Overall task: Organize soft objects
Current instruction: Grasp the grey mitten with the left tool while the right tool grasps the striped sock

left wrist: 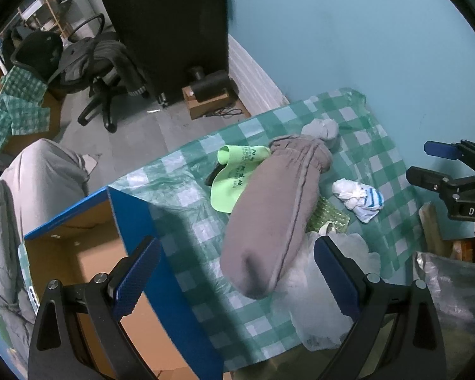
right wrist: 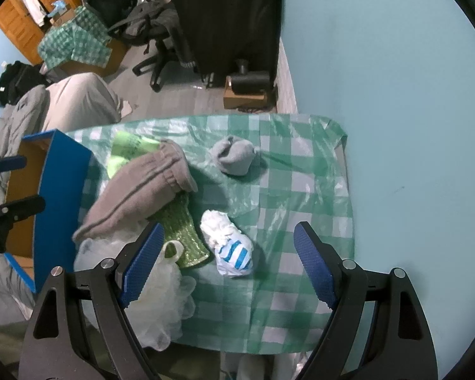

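Note:
A rolled grey garment (left wrist: 275, 209) (right wrist: 136, 190) lies across a light green cloth (left wrist: 237, 171) (right wrist: 126, 148) and a green textured mat (right wrist: 182, 231) on the green checked tablecloth (right wrist: 300, 190). A grey sock ball (left wrist: 323, 128) (right wrist: 234, 155) sits further back. A white sock ball with blue stripes (left wrist: 359, 198) (right wrist: 229, 247) lies between my right gripper's open fingers. A white mesh sponge (left wrist: 319, 291) (right wrist: 161, 300) is at the near edge. My left gripper (left wrist: 234, 281) is open and empty above the grey garment's near end. My right gripper (right wrist: 228, 269) is open and empty.
An open blue cardboard box (left wrist: 88, 253) (right wrist: 60, 190) stands at the table's left side. A turquoise wall (right wrist: 395, 95) borders the right. Behind are an office chair (left wrist: 101, 72), a black cabinet (left wrist: 167, 25) and grey clothing (left wrist: 44, 174) on the floor side.

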### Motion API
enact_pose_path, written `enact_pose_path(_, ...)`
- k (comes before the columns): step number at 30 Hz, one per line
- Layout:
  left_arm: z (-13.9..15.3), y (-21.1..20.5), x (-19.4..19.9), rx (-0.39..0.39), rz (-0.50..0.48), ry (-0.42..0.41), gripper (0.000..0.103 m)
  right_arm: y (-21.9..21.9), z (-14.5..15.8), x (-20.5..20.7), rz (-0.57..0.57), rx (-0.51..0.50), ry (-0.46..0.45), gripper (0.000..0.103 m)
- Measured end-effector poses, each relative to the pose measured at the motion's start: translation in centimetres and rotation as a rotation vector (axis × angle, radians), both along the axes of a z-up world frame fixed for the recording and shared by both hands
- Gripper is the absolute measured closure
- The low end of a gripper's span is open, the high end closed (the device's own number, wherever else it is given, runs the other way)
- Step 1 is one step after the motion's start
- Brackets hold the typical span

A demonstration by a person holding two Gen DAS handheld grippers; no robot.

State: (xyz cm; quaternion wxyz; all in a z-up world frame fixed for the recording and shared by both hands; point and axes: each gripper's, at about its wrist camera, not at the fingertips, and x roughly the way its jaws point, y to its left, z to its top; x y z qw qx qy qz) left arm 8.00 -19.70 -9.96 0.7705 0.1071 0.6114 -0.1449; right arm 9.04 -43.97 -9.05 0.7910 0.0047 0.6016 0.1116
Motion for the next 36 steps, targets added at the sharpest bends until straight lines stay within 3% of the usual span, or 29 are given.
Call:
enact_pose_path(12,-4.8,-2.8,1.2,-0.051,-0.052,0.095,0.005,-0.8,-5.3,0.4,0.033,-0.006,0.065,0.02)
enact_pose_path(25,-9.0,-6.1,1.8,0.088,-0.18,0.118,0.005,0.2,-9.5,0.6,0.093,-0.017,0.131,0.02)
enact_pose_path(29,-10.2,-7.0,2.1,0.163,-0.229,0.108,0.005,0.2,-10.2,0.8,0.101,-0.016,0.143,0.02)
enact_pose_path(34,-11.1,-7.4,2.6,0.171,-0.25,0.115,0.005,0.4,-11.4,0.8,0.117,-0.039,0.162,0.02)
enact_pose_path(36,-11.3,-7.4,2.8,0.162,-0.248,0.117,0.013,0.5,-11.8,0.8,0.126,-0.054,0.162,0.02)
